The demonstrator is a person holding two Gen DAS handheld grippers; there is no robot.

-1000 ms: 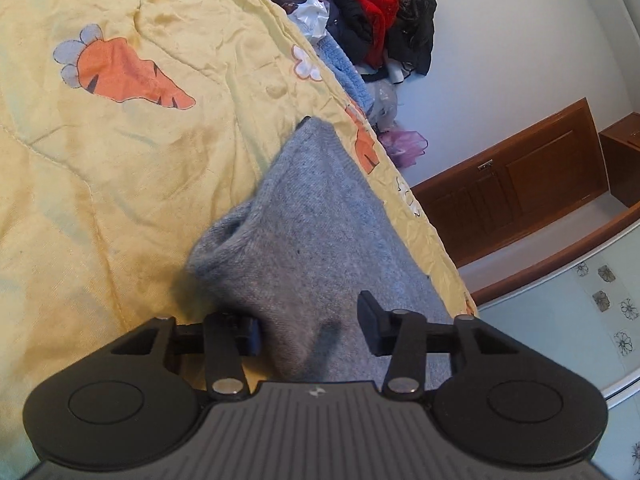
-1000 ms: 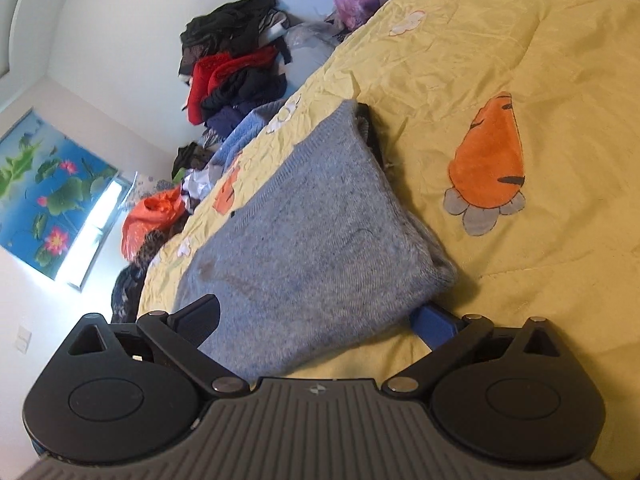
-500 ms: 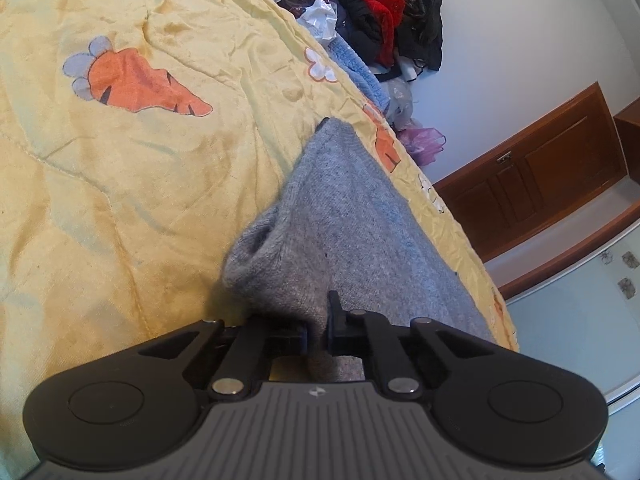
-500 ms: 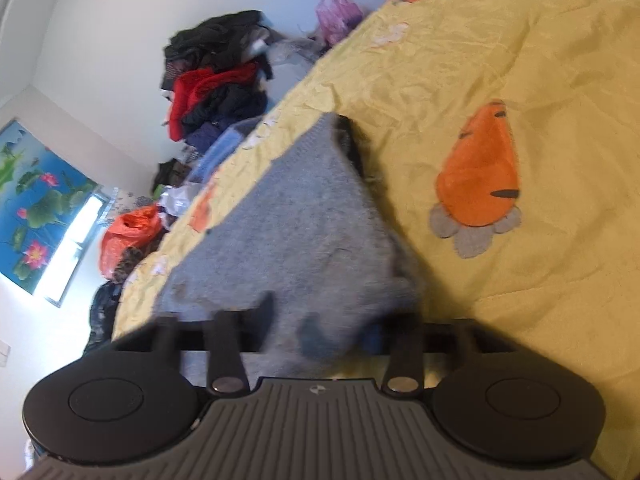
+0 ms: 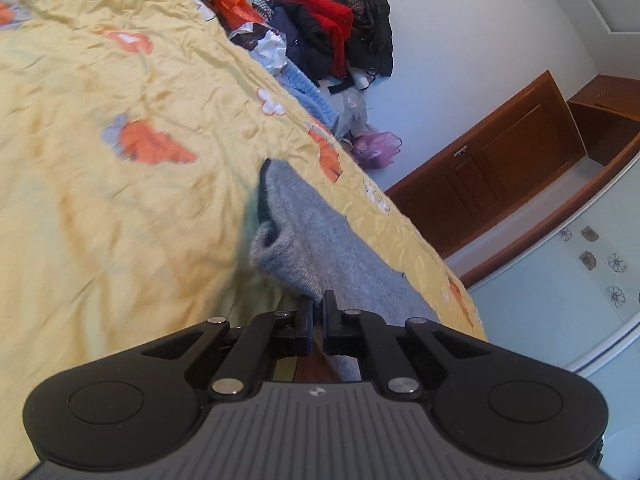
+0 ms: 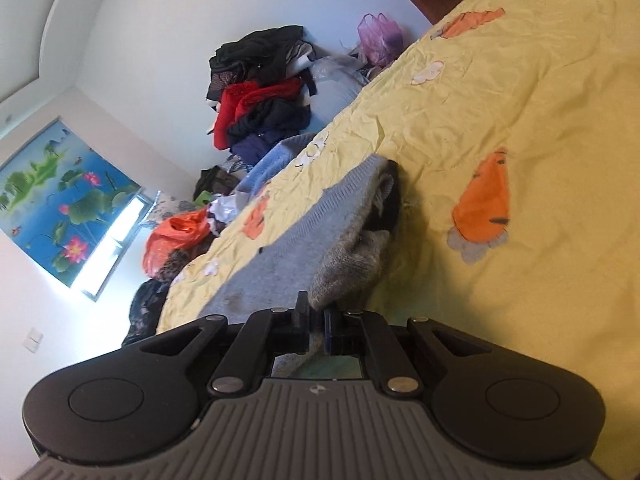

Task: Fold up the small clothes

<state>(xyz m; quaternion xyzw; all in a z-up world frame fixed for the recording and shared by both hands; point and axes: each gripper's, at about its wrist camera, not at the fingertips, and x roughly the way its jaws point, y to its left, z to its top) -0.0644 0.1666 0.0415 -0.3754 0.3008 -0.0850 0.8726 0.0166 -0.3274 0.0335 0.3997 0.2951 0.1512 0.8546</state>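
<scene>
A small grey knitted garment (image 5: 320, 240) lies on a yellow bedspread (image 5: 100, 208) with orange carrot prints. My left gripper (image 5: 318, 305) is shut on the garment's near corner and lifts it off the bed. In the right wrist view the same grey garment (image 6: 316, 224) stretches away from me, its right edge bunched and raised. My right gripper (image 6: 316, 307) is shut on that bunched near edge. Both pairs of jaws stand almost together with fabric pinched between them.
A pile of clothes (image 5: 332, 36) in red, black and navy, with an orange bag (image 6: 176, 236) and a light blue knit (image 5: 312, 96), sits against the wall at the bed's far end. A wooden cabinet (image 5: 500, 172) stands beyond the bed's right edge.
Both grippers went from open around the garment's near edge to shut on it. Both have risen and pulled the near edge up, so the fabric now bunches.
</scene>
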